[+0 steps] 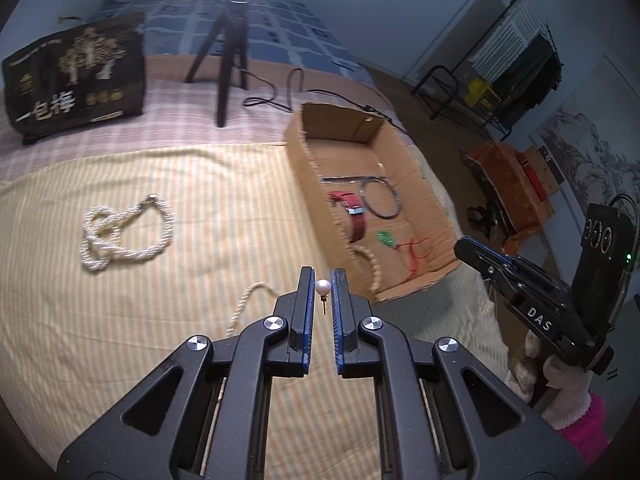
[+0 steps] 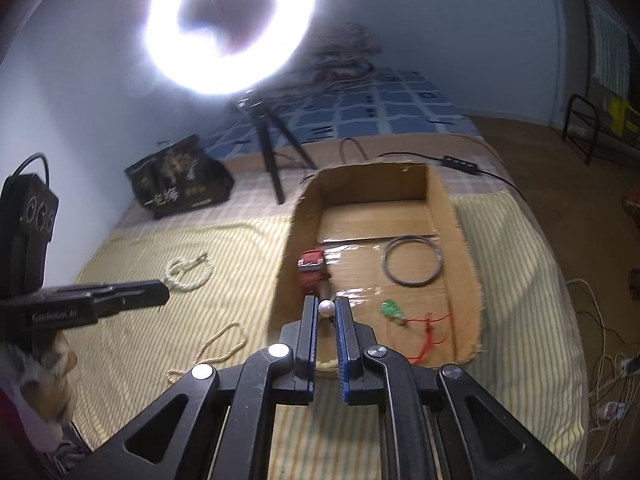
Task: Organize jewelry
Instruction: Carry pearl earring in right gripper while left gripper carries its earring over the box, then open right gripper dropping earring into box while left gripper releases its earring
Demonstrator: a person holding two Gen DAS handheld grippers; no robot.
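Pinching a small white pearl stud earring [image 1: 323, 287] between the blue pads of my left gripper [image 1: 322, 280], its thin post hanging below the tips. My right gripper [image 2: 327, 307] is clamped the same way on a second white pearl stud [image 2: 327, 307].

Writing first: in the left wrist view the black body of my right gripper reads "DAS"; in the right wrist view the side of my left gripper reads something like "GenRobot.AI", a bit soft. The black paper bag with a gold tree print [image 1: 76, 80] at the far left carries white Chinese characters, the last one "梅".

Now the layout. The open brown cardboard box [image 1: 432, 200] sits on the yellow-striped bedcover [image 1: 160, 320], to the right of my left gripper and beyond it. Seen from the right wrist, my right pearl hangs at the box's near-left corner, over its near wall. Inside the box: a red watch strap [image 1: 356, 216] by the left wall, a thin dark wire hoop [image 1: 380, 196] further back, a green pendant on red cord [image 1: 387, 238] near the front, and a string of pale beads [image 1: 372, 266] at the near-left corner.

Out on the bedcover, a thick twisted white pearl rope necklace [image 1: 128, 236] lies well to the far left, and a thin cream cord necklace [image 1: 248, 304] lies just left of my left gripper's tips. A black tripod [image 1: 228, 60] stands at the far side, under a glaring ring light [image 2: 230, 26].
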